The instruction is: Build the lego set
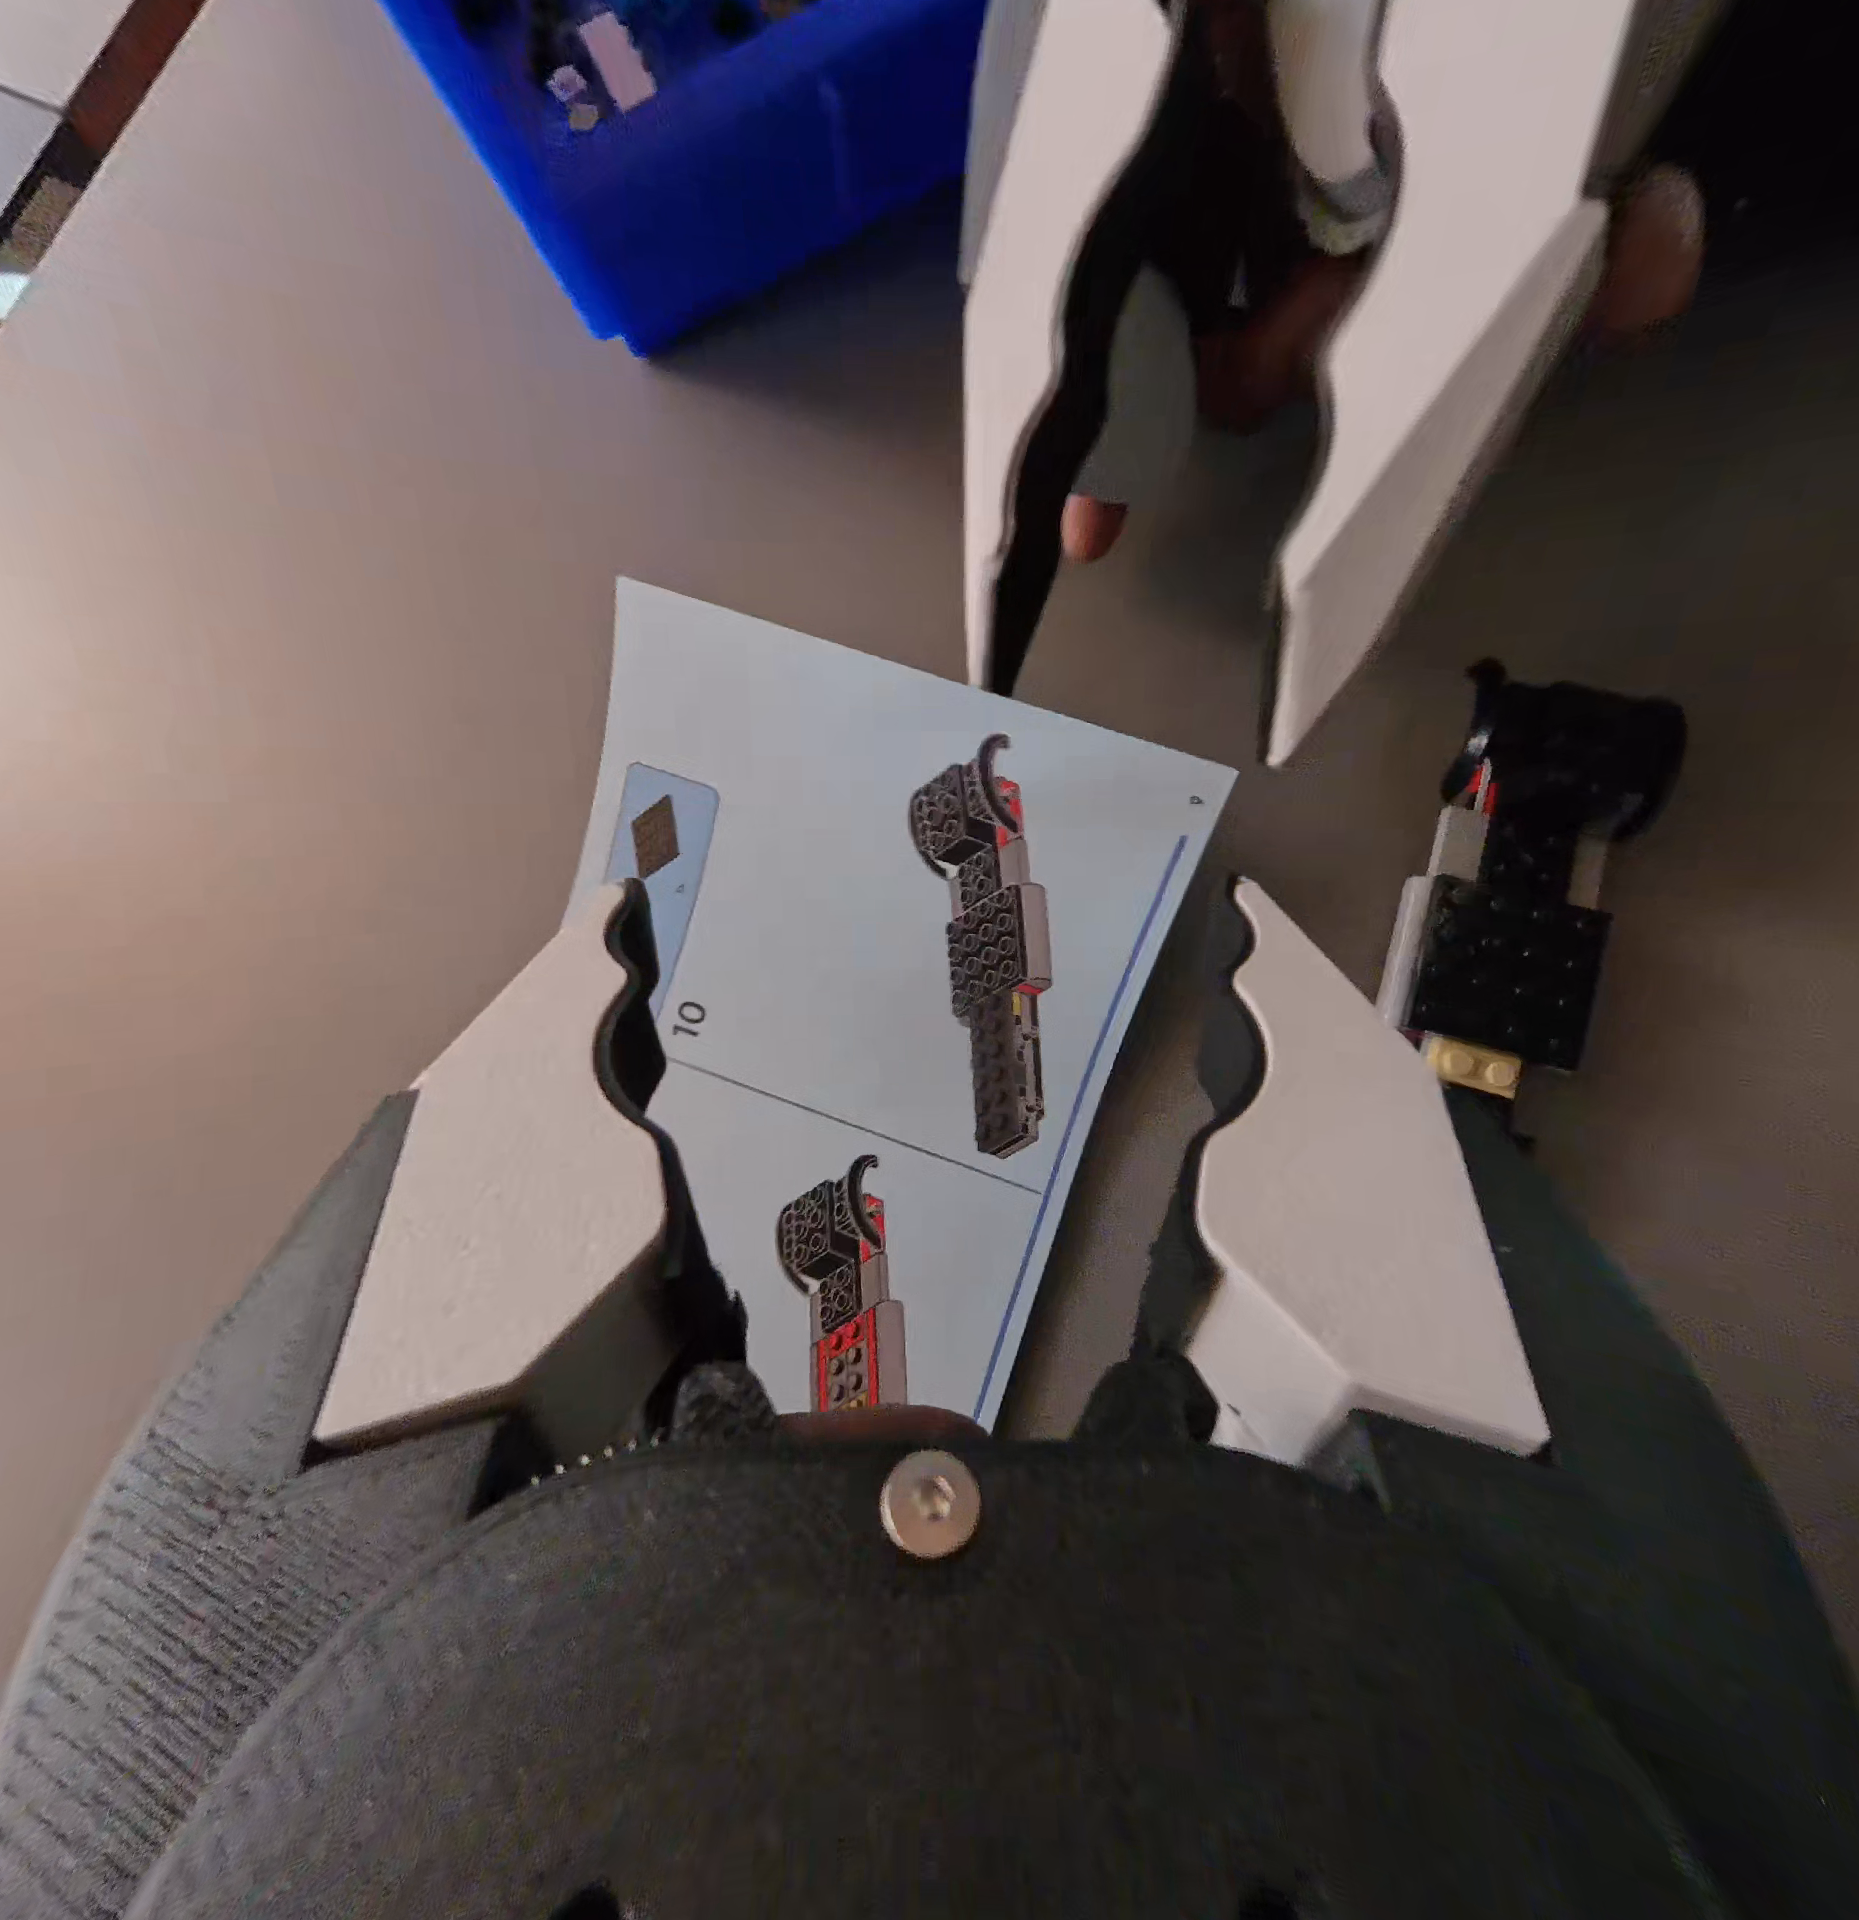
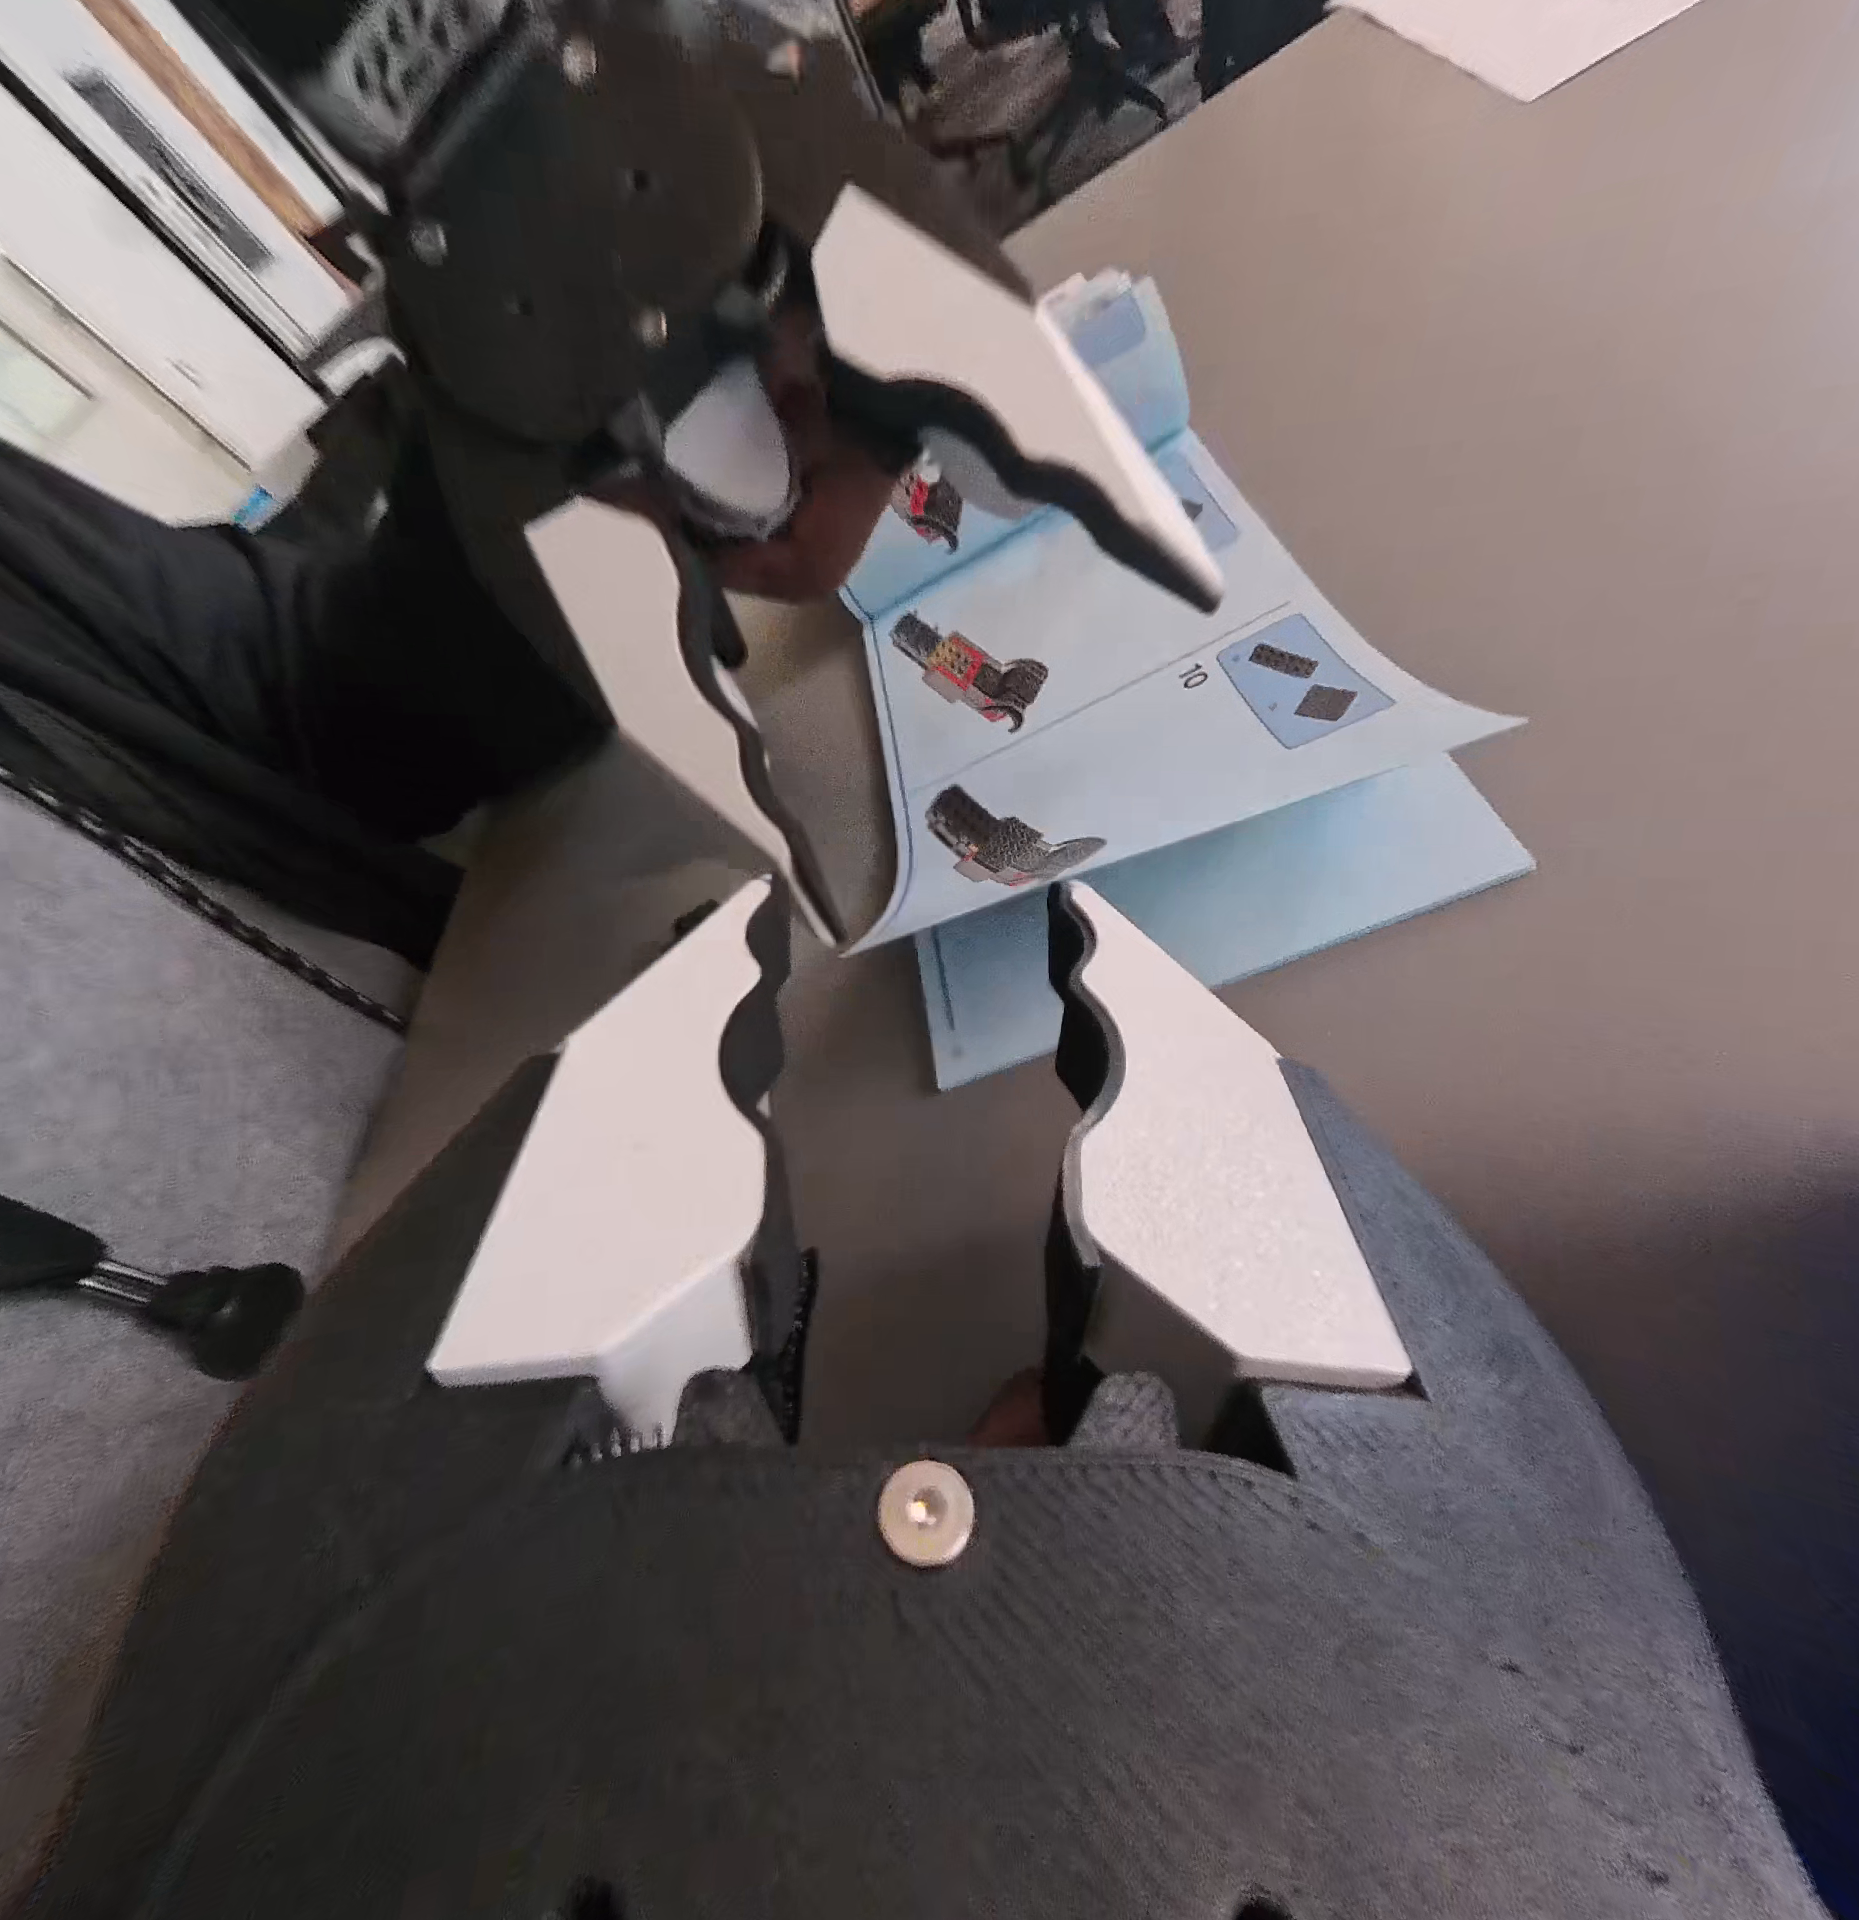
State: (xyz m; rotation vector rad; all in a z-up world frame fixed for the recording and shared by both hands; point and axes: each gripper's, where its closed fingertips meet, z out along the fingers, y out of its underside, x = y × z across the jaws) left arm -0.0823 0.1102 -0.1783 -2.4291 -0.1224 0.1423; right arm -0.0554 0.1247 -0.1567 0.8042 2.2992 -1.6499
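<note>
My left gripper point(image 1: 930, 904) is released, its two fingers wide apart and hanging over the open instruction booklet point(image 1: 883, 935), and nothing is between them. My right gripper point(image 2: 909, 899) is also released and empty, and its tips are near the curled edge of the booklet page point(image 2: 1164, 727). The half-built lego model point(image 1: 1507, 914), mostly black with grey sides and a small tan piece at its near end, lies on the bench point(image 1: 281, 727) just beside the right edge of the booklet. Its long axis runs away from me, almost parallel to my left fingers, so it is to the right of my left gripper and below the tips of my right one point(image 1: 1143, 717). I think the right gripper is nearer to it. The blue bin point(image 1: 696, 208) with loose parts stands farther away on the left; its content is blurred and I cannot tell the pieces. The lower part of the page is hidden behind my left gripper.
</note>
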